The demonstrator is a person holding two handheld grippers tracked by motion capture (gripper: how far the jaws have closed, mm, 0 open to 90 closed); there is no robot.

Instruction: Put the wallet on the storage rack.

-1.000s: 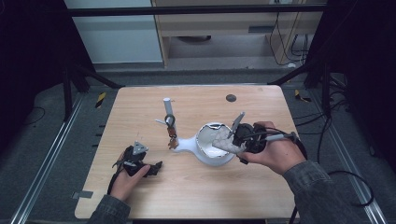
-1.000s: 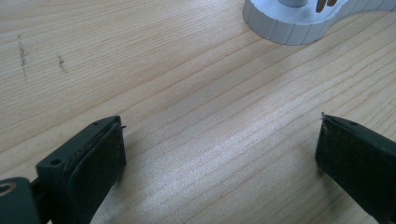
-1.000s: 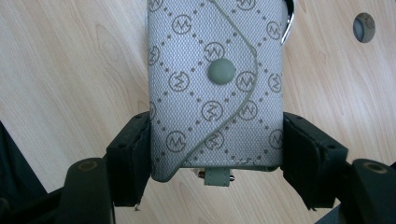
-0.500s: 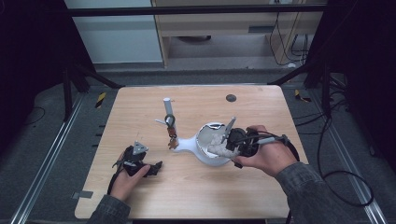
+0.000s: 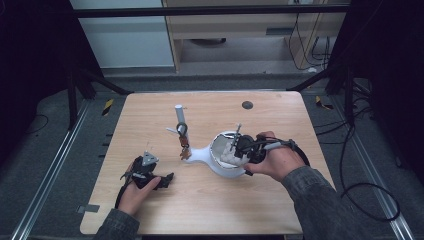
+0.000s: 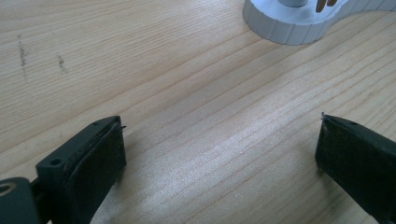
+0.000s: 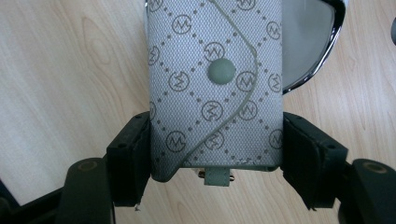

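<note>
Right gripper (image 7: 215,154) clamped on a grey monogram key pouch (image 7: 215,88), pads pressing both long edges, snap flap facing the camera. In the high view, right gripper (image 5: 245,149) over the round tray end of the white key stand (image 5: 220,170), right of table centre. Pouch carried above the tray's shiny rim (image 7: 327,51), far end overlapping the dish; contact with the dish bottom impossible to tell. Pale contents in the tray (image 5: 227,155) blurred, not identifiable.

Left gripper (image 5: 150,176) parked near-left on the wooden table (image 5: 200,210), jaws spread wide, nothing between them, bare wood ahead and the stand's ribbed base (image 6: 289,28) at far edge. Well apart from the stand.

Keys (image 5: 184,147) hanging on the stand's post (image 5: 179,117), untouched.

Judged progress: pickup done, transport almost done. Left: lowering into the tray, releasing, pulling back. Pouch not yet placed.
</note>
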